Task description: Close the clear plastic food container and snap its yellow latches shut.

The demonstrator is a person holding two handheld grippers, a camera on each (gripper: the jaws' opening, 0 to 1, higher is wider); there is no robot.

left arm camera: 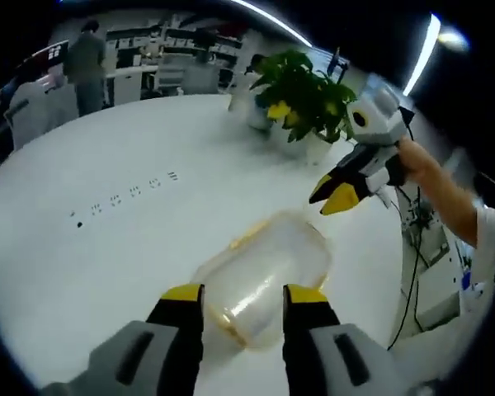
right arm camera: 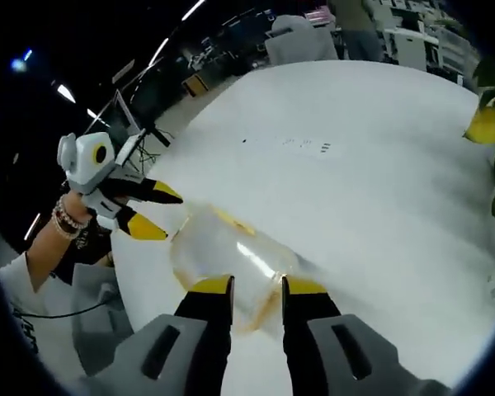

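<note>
A: Where does the work piece sit, and how do our tools stand?

B: The clear container (left arm camera: pixel 264 276) lies on the white table (left arm camera: pixel 107 157), lid apparently down, just ahead of both tools. We see the left gripper (left arm camera: pixel 243 301) with its jaws parted at a moderate width, reaching toward the container's near end — nothing is held between them. The right gripper (right arm camera: pixel 256 289) shows a narrower gap at the opposite end; we cannot tell whether its tips touch the plastic. Each tool appears in the other's view, jaws parted and raised off the surface.

A: What faults do we anticipate?

B: Three, in our judgement. First, the body is smooth and light, so a press at one end may slide it across the table instead of seating the lid. Second, the yellow latches (right arm camera: pixel 231 221) are blurred along the rim; we may press beside one and snap nothing. Third, uneven pressure may tilt the lid and leave a latch unhooked.

A: Inventory?

B: One container, two grippers, one table, one potted plant (left arm camera: pixel 301 95) well behind the container, and one yellow fruit (right arm camera: pixel 485 125) at the table's far edge. We cannot count the latches — the rim is too indistinct. One person (left arm camera: pixel 87 62) stands in the background.
</note>
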